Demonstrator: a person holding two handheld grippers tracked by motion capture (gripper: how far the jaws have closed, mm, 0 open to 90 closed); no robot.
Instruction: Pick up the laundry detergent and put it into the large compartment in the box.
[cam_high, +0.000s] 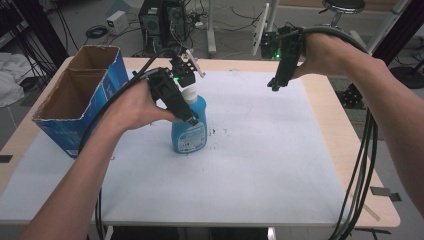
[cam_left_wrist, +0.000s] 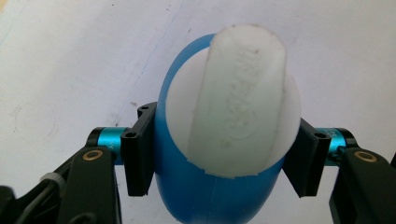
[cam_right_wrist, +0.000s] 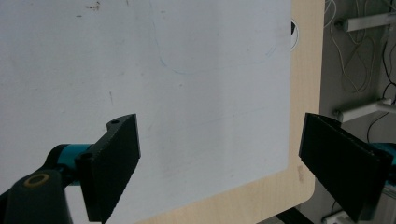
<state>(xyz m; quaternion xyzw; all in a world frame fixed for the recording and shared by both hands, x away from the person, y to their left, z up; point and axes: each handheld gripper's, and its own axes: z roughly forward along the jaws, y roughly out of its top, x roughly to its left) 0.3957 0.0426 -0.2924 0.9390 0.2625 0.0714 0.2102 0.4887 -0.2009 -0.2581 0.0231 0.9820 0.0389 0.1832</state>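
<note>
Blue bottle (cam_high: 189, 127) with white cap (cam_high: 189, 93), upright on the white sheet (cam_high: 250, 165) covering the table (cam_high: 345, 150), a little left of centre and toward the far half. Left gripper (cam_high: 192, 119) clenched on the blue bottle, coming down at a slant from the upper left, held in the left hand (cam_high: 132, 107). In the left gripper view, the same bottle (cam_left_wrist: 210, 191) seen from above, white cap (cam_left_wrist: 233, 100) toward the camera, both black pads pressed flat against the blue body just below the cap, one on each side; left gripper (cam_left_wrist: 219, 158) shut around it, no gap at either pad.

Right gripper (cam_high: 274, 86) held in the air over the far right part of the sheet, pointing down, well apart from the bottle, in the right hand (cam_high: 325, 52). In the right gripper view, right gripper (cam_right_wrist: 219, 172) released, jaws wide apart, nothing between them but bare white sheet (cam_right_wrist: 187, 93) and the table's wooden edge (cam_right_wrist: 306, 93).

Open cardboard box (cam_high: 82, 95) with blue sides at the far left of the table, standing upright, near the bottle but not touching it. Black cables (cam_high: 360, 170) trailing down from the right gripper past the table's right edge.
</note>
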